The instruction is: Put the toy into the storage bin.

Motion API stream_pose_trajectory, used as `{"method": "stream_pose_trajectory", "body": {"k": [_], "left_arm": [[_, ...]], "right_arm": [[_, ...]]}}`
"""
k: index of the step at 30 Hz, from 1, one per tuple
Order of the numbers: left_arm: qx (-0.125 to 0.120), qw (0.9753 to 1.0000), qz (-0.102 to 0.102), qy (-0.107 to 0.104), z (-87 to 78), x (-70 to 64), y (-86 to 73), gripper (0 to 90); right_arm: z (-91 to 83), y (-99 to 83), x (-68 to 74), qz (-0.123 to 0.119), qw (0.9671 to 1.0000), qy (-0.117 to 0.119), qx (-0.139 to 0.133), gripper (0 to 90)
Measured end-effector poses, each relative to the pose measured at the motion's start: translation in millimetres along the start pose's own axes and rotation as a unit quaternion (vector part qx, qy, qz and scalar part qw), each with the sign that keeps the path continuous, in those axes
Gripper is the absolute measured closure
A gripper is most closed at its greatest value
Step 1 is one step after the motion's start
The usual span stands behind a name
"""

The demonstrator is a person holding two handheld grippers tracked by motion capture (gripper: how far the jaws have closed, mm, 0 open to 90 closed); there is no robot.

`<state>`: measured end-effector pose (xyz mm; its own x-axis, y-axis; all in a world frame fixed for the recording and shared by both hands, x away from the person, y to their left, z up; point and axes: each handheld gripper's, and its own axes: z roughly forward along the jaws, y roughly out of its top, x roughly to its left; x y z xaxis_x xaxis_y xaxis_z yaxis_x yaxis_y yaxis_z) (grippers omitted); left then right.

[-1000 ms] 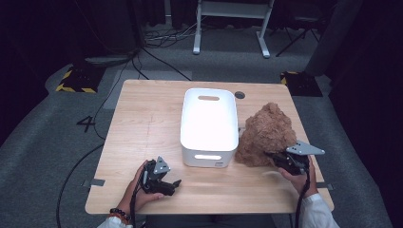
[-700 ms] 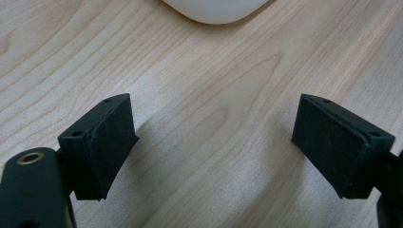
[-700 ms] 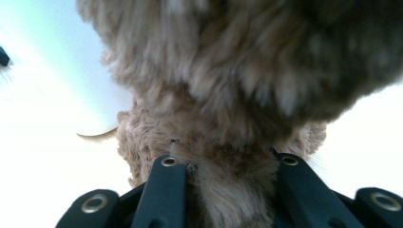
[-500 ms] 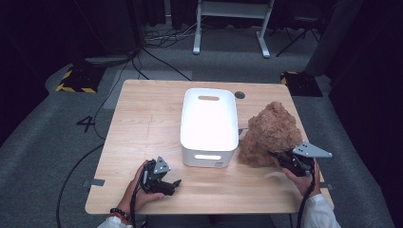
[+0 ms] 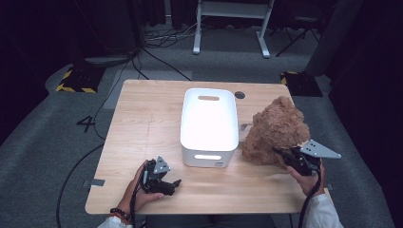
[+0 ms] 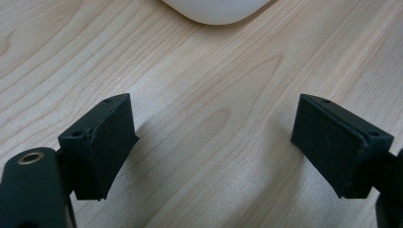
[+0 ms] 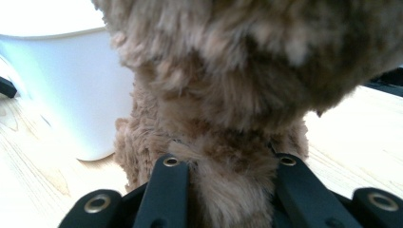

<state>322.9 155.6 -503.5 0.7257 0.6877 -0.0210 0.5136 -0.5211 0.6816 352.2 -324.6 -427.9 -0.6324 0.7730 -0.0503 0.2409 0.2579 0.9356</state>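
Observation:
A brown plush teddy bear (image 5: 275, 130) sits on the wooden table (image 5: 142, 123), just right of a white plastic bin (image 5: 209, 124). My right gripper (image 5: 285, 154) is shut on the bear's lower near side, and the fur (image 7: 228, 118) bulges between its two jaws in the right gripper view. At the table's near left my left gripper (image 5: 175, 183) rests on the wood, open, its pads (image 6: 102, 142) wide apart over bare wood. The bin's rounded corner (image 6: 214, 12) shows ahead of it.
The bin (image 7: 62, 80) stands in the table's middle, its handle slots at the near and far ends. A round cable hole (image 5: 240, 95) lies at the far edge. Cables and a yellow-black striped block (image 5: 76, 78) lie on the floor behind.
The right gripper has drawn back to the right and nearer with the bear's fur in its jaws; the bear looks raised and more upright. The left gripper has stayed still.

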Motion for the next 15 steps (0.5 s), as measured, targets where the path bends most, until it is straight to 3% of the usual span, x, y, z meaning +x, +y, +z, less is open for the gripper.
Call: {"method": "stream_pose_trajectory", "body": {"k": [15], "left_arm": [[0.001, 1.0000, -0.001, 0.003, 0.2, -0.2, 0.6, 14.7]], "right_arm": [[-4.3, 14.5, -3.4, 0.003, 0.9997, -0.005, -0.024, 76.9]]}}
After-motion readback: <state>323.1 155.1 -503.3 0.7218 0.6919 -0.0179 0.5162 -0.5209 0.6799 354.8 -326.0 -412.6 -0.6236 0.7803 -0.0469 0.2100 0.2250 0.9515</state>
